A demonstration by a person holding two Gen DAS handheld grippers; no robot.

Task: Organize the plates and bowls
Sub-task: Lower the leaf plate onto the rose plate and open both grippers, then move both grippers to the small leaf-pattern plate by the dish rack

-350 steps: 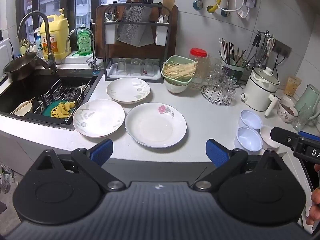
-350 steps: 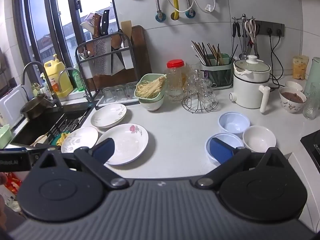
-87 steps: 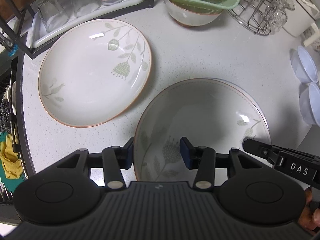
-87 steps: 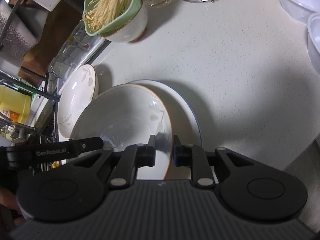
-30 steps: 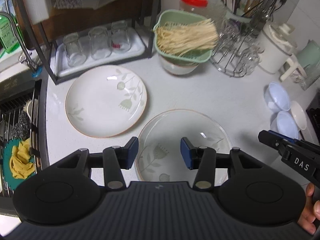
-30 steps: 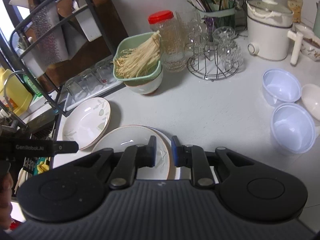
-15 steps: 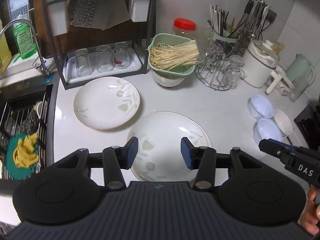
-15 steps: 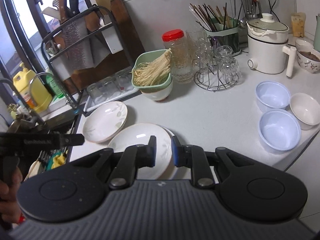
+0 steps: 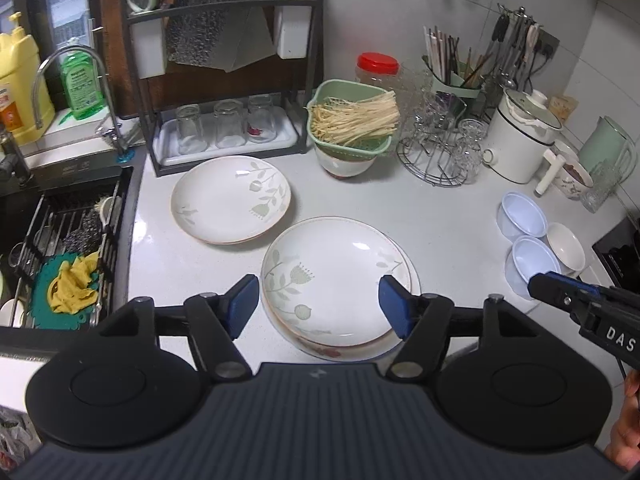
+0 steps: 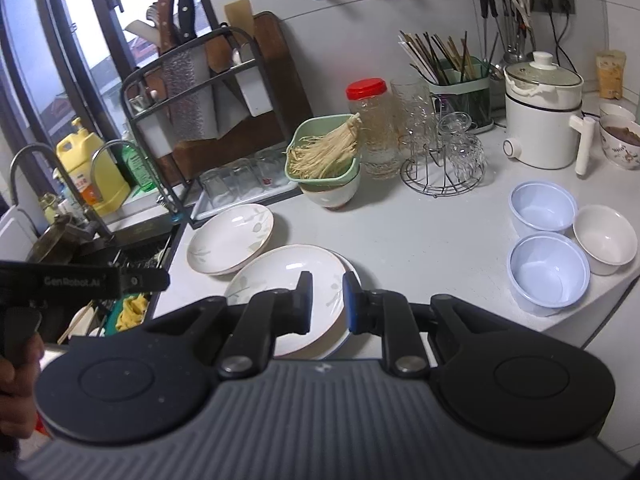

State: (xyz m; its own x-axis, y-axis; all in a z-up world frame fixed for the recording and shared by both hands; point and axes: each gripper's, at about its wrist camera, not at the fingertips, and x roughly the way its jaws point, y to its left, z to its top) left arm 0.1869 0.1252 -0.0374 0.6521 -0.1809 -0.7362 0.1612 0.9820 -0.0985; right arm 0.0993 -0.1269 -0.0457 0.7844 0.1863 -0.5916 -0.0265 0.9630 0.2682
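Left claw (image 9: 314, 306) was opening, empty, the lone plate (image 9: 231, 199) ahead-left of it and nearer than to the right claw (image 10: 326, 304), opening narrowly, empty.

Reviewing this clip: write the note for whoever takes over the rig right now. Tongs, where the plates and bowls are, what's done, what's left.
Left tongs: opening, nothing between the pads.
Right tongs: narrow gap, opening slightly, holding nothing.
Plates: leaf plate is stacked on the rose plate at the counter's front edge. Second leaf plate lies alone, behind and left of the stack, by the glass rack.
Bowls: two blue bowls and a white bowl sit unstacked, side by side on the right.
Done: one plate stacked.
Left: probably add the lone plate to the stack, then nest the bowls.
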